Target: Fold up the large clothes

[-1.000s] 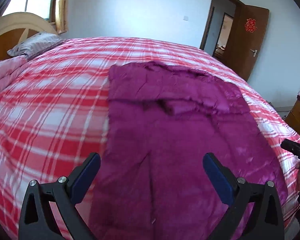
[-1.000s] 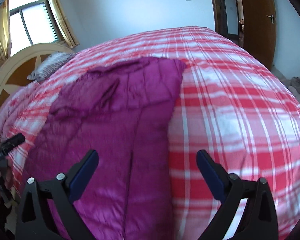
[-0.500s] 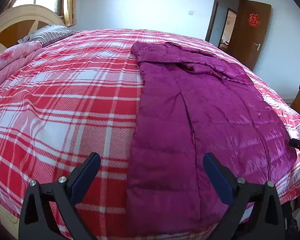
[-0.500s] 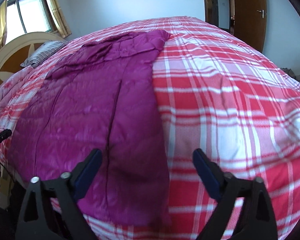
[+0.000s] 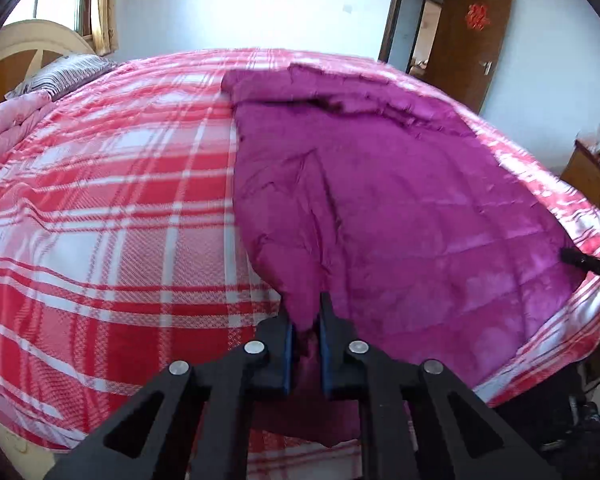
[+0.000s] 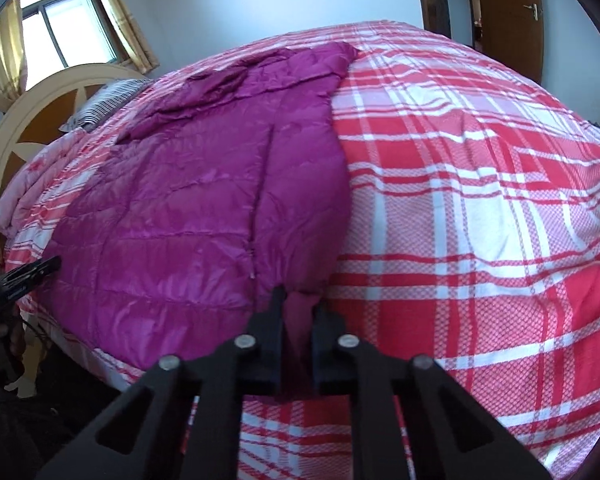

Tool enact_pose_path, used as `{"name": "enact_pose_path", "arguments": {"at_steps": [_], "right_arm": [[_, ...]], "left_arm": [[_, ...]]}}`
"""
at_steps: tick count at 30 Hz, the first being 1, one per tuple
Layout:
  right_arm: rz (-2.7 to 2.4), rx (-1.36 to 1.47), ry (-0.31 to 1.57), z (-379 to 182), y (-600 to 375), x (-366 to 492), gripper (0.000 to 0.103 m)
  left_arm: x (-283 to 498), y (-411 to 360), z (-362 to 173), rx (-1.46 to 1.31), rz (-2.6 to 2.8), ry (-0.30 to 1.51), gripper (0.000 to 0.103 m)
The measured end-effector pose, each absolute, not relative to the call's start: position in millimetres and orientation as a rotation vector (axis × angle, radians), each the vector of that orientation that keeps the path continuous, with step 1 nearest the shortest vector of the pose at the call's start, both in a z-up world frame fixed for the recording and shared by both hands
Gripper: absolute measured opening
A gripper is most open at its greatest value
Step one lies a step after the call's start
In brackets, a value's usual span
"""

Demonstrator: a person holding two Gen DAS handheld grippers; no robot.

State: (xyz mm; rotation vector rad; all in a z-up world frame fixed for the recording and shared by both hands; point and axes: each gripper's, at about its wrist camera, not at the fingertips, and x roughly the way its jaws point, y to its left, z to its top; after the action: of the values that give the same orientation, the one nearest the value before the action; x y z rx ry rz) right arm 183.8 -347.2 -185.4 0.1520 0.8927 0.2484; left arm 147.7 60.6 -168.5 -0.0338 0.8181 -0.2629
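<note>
A large magenta quilted coat (image 5: 400, 208) lies spread flat on a bed with a red and white plaid cover (image 5: 100, 208). My left gripper (image 5: 305, 312) is shut on the coat's near left hem corner, the fabric bunched between its pads. In the right wrist view the same coat (image 6: 204, 200) stretches away to the left, and my right gripper (image 6: 298, 304) is shut on its near right hem corner. The other gripper's tip shows at the right edge of the left view (image 5: 588, 262) and at the left edge of the right view (image 6: 28, 274).
The plaid cover (image 6: 480, 200) runs wide beside the coat. A striped pillow (image 5: 66, 74) and a rounded headboard (image 6: 40, 120) lie at the bed's head. A brown door (image 5: 472, 36) stands open behind, and a wooden cabinet (image 5: 592, 180) is at the right.
Both grippers came down to the coat's near hem and shut on its corners; they stood wide open before. The hem now puckers up into each pair of pads.
</note>
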Motion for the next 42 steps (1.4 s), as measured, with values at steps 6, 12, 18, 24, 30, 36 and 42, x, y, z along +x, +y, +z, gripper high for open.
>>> {"name": "enact_pose_path", "arguments": {"at_steps": [6,12,18,24,30,36,42], "right_arm": [[0.299,0.217,0.815,-151.3,-354.2,156.1,0.009],[0.336,0.245,0.712,-103.4,-361.9,119.5,0.009],[0.386,0.296,0.588,-51.0,-369.3,85.2,0.008],[0.413,0.304,0.451,-3.9,-372.3,61.2,0.008],[0.389,0.307,0.449,-7.1,-376.6,102.4,0.008],[0.326,0.363,0.515,-22.1,-383.1,193.2,0.008],[0.26,0.405,0.578,-36.9,-392.1,270.8,0.008]], "left_arm": [[116.6,71.2,-117.5,-0.091,-0.393,0.721,0.006],[83.5,76.5,-61.8,-0.108,-0.494,0.592,0.006],[62.8,91.4,-19.2,-0.199,-0.589,0.525,0.006],[62.8,103.7,-3.4,-0.208,-0.578,0.48,0.006],[130.6,102.7,-32.5,-0.248,-0.548,0.58,0.006],[216.9,95.5,-47.5,-0.295,-0.501,0.643,0.006],[294.1,78.1,-55.3,-0.295,-0.468,0.703,0.006]]}}
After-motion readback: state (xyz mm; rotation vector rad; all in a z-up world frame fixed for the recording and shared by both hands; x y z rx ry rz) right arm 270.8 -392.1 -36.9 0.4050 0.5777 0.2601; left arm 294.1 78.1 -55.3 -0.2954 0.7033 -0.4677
